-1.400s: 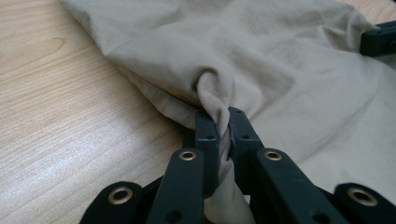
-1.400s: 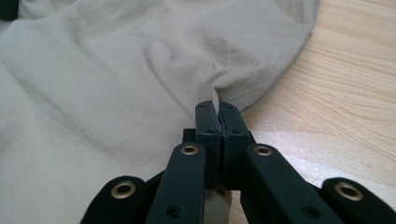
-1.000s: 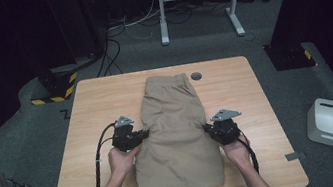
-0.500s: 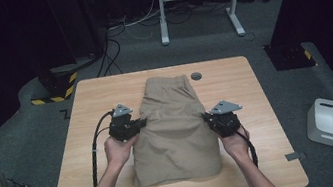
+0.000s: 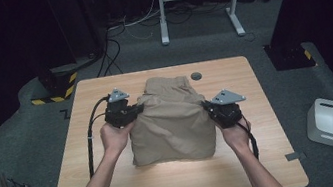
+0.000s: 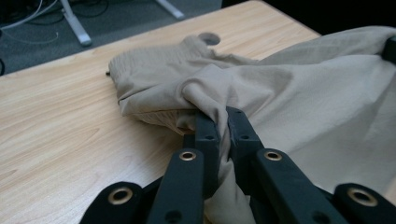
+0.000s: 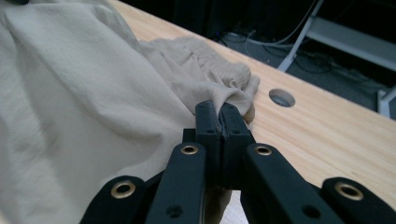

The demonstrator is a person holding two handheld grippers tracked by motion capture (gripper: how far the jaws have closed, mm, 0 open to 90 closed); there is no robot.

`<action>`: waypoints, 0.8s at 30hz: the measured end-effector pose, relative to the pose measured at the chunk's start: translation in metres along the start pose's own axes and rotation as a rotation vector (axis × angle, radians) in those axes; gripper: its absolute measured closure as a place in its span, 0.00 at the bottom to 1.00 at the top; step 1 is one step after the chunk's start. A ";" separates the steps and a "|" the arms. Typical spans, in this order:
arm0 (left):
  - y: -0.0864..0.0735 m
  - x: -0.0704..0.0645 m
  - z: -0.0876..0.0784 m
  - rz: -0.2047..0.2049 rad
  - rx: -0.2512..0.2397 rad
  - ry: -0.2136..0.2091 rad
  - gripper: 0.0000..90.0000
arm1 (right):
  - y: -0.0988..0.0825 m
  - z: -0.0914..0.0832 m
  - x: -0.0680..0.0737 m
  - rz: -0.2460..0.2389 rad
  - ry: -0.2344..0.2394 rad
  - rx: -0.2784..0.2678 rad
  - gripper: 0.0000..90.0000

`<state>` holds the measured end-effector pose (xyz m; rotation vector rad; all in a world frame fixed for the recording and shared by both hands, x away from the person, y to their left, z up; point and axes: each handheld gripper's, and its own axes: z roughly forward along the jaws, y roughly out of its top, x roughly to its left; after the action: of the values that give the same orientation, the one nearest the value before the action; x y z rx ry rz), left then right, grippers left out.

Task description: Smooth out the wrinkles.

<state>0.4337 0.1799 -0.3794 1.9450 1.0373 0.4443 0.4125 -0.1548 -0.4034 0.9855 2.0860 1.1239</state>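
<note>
Two grippers at work, one per hand, both clamped on the same tan garment (image 5: 171,118).

High view: garment sits mid-frame on the wooden table (image 5: 92,183), long axis running from the lower centre up to the waistband end near the small round table hole (image 5: 196,75). Left gripper (image 5: 136,110) pinches the cloth's left edge; right gripper (image 5: 206,106) pinches the right edge, a touch lower in frame. The near half hangs as a sheet between them; the far end rests on the wood.

Left gripper view: jaws pressed together on a bunched fold at frame centre, garment spreading right and up-frame.

Right gripper view: jaws shut on a fold, cloth filling the left of frame.

Judgement: a fold is in hand; the resting waistband lies up-frame of both grippers, about equally near each.
</note>
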 end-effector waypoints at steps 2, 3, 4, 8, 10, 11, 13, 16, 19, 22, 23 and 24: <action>-0.003 -0.007 -0.010 0.017 -0.004 -0.011 0.95 | -0.001 -0.011 0.003 -0.007 0.009 -0.026 0.98; -0.005 -0.011 -0.016 0.024 -0.007 -0.018 0.95 | -0.002 -0.018 0.005 -0.013 0.011 -0.039 0.98; -0.008 -0.015 -0.021 0.032 -0.009 -0.022 0.95 | -0.003 -0.024 0.007 -0.021 0.016 -0.051 0.98; -0.025 -0.033 -0.048 0.043 -0.031 -0.044 0.94 | -0.010 -0.050 0.020 -0.037 0.049 -0.096 0.98; -0.031 -0.040 -0.060 0.042 -0.044 -0.058 0.95 | -0.013 -0.064 0.026 -0.045 0.074 -0.111 0.98; -0.034 -0.044 -0.067 0.040 -0.051 -0.064 0.95 | -0.014 -0.071 0.029 -0.050 0.080 -0.120 0.98; -0.037 -0.054 -0.082 0.049 -0.060 -0.073 0.95 | -0.016 -0.085 0.035 -0.052 0.096 -0.142 0.98; -0.039 -0.063 -0.097 0.059 -0.081 -0.095 0.95 | -0.016 -0.104 0.041 -0.068 0.111 -0.168 0.98; -0.040 -0.061 -0.089 0.073 -0.072 -0.078 0.95 | -0.021 -0.104 0.037 -0.037 0.120 -0.181 0.98; -0.045 -0.051 -0.073 0.034 -0.057 -0.082 0.95 | -0.024 -0.091 0.038 -0.035 0.117 -0.172 0.98; -0.046 -0.048 -0.071 0.024 -0.063 -0.086 0.95 | -0.024 -0.088 0.037 -0.034 0.116 -0.172 0.98; -0.047 -0.046 -0.069 0.013 -0.069 -0.086 0.94 | -0.024 -0.085 0.037 -0.032 0.115 -0.169 0.98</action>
<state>0.3393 0.1924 -0.3749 1.8941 0.9429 0.3948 0.3194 -0.1724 -0.3879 0.8219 2.0486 1.3437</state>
